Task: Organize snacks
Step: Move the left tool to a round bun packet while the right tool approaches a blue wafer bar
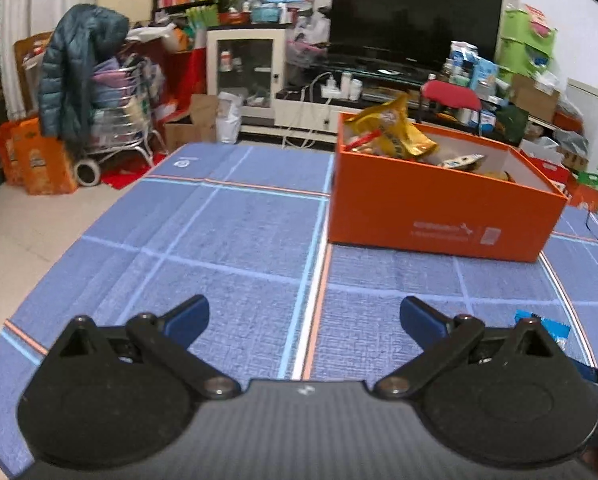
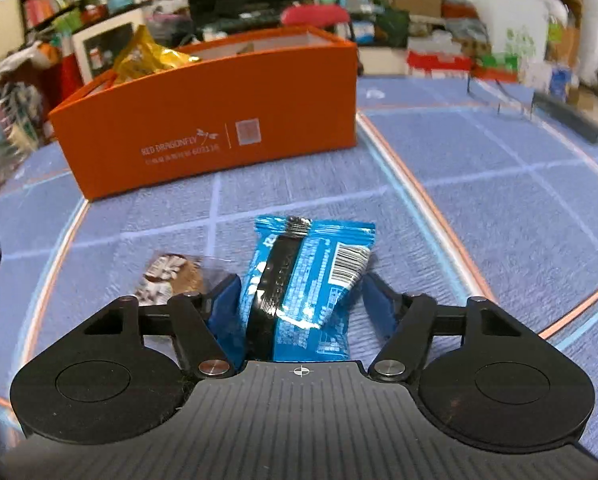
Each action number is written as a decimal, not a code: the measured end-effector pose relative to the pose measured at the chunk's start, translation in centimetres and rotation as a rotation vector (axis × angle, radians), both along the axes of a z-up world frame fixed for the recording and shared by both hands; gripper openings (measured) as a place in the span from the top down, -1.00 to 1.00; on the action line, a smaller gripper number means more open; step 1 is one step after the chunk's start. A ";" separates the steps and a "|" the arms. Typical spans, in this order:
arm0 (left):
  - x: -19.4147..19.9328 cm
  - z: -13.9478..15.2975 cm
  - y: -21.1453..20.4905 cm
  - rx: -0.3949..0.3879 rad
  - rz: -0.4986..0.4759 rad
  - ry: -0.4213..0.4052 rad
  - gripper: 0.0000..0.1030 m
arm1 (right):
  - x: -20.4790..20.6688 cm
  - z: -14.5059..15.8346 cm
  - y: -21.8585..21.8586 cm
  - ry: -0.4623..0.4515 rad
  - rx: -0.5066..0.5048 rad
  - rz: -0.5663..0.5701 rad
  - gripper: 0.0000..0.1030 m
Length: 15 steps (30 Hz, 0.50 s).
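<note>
My left gripper point(image 1: 303, 322) hovers spread wide and empty above the blue surface point(image 1: 227, 248), free to help. My right gripper point(image 2: 299, 292) pinches the blue snack packet point(image 2: 303, 280), lifted toward the orange box point(image 2: 219, 120) at the far edge, where snacks collect.
</note>
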<state>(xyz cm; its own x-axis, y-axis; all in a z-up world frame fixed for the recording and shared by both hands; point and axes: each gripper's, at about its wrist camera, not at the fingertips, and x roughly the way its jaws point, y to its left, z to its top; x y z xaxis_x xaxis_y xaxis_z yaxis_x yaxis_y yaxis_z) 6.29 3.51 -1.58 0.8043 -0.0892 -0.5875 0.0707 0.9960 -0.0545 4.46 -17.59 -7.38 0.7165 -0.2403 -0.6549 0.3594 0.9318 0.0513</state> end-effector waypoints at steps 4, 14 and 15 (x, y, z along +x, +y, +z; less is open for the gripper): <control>0.3 -0.5 -1.6 0.019 -0.052 0.018 -0.95 | -2.1 -0.5 -3.5 0.021 -0.037 -0.019 -0.25; 0.2 -2.8 -8.9 0.088 -0.218 -0.009 -0.95 | -3.1 -0.5 -6.7 0.037 -0.034 0.126 -0.39; 0.4 -3.2 -9.4 0.091 -0.226 0.003 -0.95 | -3.1 -0.5 -6.7 0.034 -0.033 0.143 -0.41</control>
<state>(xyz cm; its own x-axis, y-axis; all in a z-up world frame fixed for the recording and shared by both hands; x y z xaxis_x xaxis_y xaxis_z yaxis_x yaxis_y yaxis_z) 6.69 -5.85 -4.75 0.7682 -0.2138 -0.6035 0.2926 0.9556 0.0339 1.38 -24.33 -7.90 0.7224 -0.1596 -0.6728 0.2244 0.9745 0.0098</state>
